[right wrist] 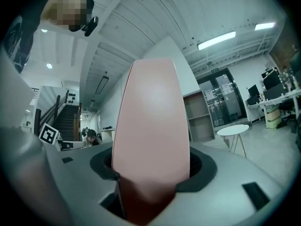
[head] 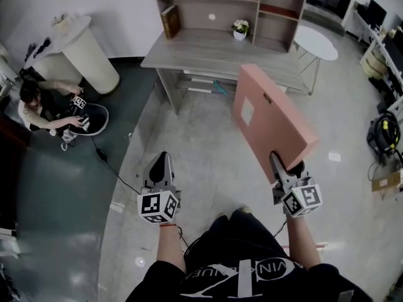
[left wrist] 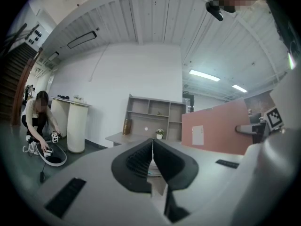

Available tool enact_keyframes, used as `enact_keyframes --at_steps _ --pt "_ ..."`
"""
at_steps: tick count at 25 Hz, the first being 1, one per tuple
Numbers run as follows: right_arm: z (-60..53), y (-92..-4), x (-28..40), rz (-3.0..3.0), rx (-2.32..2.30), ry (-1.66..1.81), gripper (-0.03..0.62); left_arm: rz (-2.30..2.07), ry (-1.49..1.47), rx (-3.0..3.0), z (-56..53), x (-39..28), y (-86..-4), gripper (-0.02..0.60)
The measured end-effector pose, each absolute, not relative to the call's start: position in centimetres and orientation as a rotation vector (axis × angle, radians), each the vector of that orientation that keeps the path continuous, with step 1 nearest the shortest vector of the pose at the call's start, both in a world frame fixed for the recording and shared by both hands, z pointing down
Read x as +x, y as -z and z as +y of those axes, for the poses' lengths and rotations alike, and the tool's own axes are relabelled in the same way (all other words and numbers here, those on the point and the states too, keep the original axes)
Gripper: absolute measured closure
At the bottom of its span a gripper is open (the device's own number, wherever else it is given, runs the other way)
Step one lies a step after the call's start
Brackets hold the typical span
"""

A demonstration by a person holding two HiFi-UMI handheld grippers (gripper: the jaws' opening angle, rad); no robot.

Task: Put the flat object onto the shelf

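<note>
Right gripper (head: pixel 284 163) is clamping the lower edge of the pink flat box (head: pixel 271 115) at centre-right, and should be holding it upright and firm while heading for the shelf unit (head: pixel 230 5) at top centre, with the closed, empty left gripper (head: pixel 160 163) bracing its free side.

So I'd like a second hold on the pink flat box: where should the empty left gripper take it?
Probably its near narrow edge, beside the right gripper, coming in from the near end. The pink flat box stands on edge with its broad labelled face toward the left gripper, so only its thickness fits between jaws. Those jaws are shut and must open first.
</note>
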State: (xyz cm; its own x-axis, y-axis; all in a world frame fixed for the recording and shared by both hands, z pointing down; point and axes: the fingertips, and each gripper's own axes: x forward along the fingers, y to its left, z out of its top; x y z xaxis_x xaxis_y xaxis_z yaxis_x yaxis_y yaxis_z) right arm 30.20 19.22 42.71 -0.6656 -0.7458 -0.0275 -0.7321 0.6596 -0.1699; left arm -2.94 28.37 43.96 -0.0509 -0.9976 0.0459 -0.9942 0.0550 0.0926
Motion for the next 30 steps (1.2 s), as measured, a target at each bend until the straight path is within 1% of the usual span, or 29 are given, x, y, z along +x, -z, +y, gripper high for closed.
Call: enact_keyframes --at_steps 6,11,21,30 --pt "16.5 -43.8 29.1 2.729 -1.221 0.272 0.295 -2.192 0.075 2.091 26.1 -3.9 -45.5 0.572" --pt "12.4 -44.2 26.1 2.714 -1.198 0.311 0.295 -2.215 0.066 2.068 23.1 -6.8 -45.6 0.572" --pt "2.8 -43.9 19.8 2.705 -1.189 0.348 0.295 -2.194 0.044 2.121 11.7 -11.9 -44.4 0.575" --pt "-4.0 -44.4 16.9 2.704 -1.223 0.370 0.293 -2.127 0.040 2.164 2.8 -13.8 -45.0 0.575"
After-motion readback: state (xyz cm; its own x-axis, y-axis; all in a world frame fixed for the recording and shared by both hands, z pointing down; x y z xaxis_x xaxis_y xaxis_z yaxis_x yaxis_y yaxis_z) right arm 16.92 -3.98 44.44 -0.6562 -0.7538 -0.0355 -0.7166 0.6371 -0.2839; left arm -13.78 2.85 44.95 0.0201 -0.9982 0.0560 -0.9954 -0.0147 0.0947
